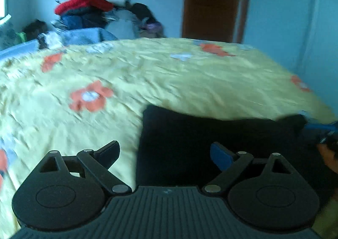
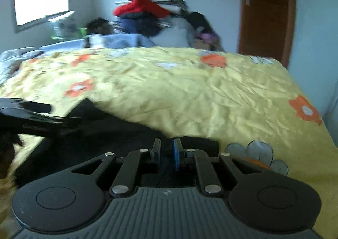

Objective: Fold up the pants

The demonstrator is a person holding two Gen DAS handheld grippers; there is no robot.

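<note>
Black pants (image 1: 211,144) lie on the yellow floral bedspread (image 1: 169,78) just ahead of the left gripper (image 1: 164,155), whose fingers are spread wide with nothing between them. Their long axis runs sideways toward the right gripper (image 2: 166,154), which is nearly closed, pinching the pants' edge; blur hides finer detail.
</note>
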